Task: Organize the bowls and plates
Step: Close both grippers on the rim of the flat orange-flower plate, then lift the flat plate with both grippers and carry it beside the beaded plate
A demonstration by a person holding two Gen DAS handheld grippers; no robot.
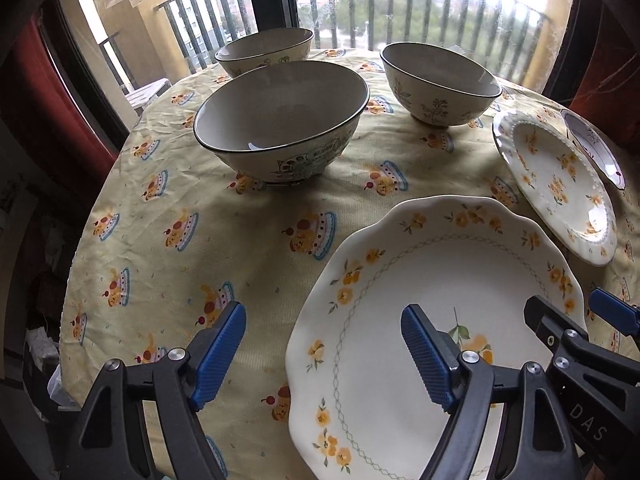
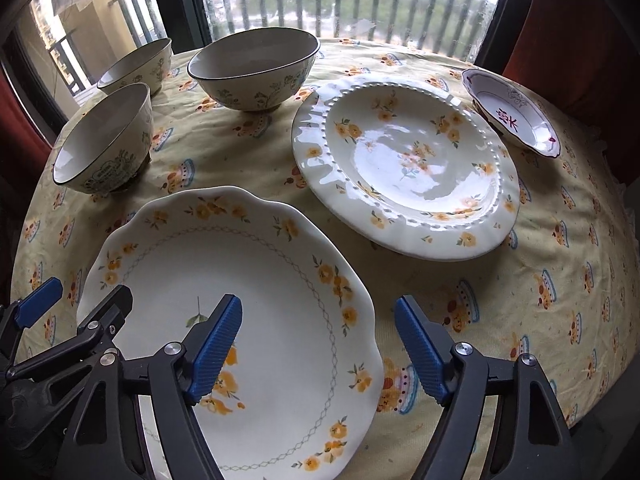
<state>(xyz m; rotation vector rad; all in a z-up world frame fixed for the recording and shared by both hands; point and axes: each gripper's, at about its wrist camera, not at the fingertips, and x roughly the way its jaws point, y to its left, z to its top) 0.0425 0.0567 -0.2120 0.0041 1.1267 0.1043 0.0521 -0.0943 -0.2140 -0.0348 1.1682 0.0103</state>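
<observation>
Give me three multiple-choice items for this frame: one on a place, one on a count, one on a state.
1. Where does the small red-trimmed dish sit?
A. Inside a bowl
B. On the tablecloth, beyond the beaded-rim plate
C. On the scalloped plate

2. How many bowls stand on the table?
A. Two
B. Three
C. Five

3. How do the left claw and the right claw stand?
A. Both open, each straddling one edge of the scalloped plate
B. Both shut on a bowl
C. Left one shut on the small dish

Answers:
1 B: the right wrist view shows it alone on the cloth at the far right.
2 B: the large bowl, the far bowl and the right bowl all show in the left wrist view.
3 A: each view shows one blue pad over the plate, the other over cloth, neither pressing.
</observation>
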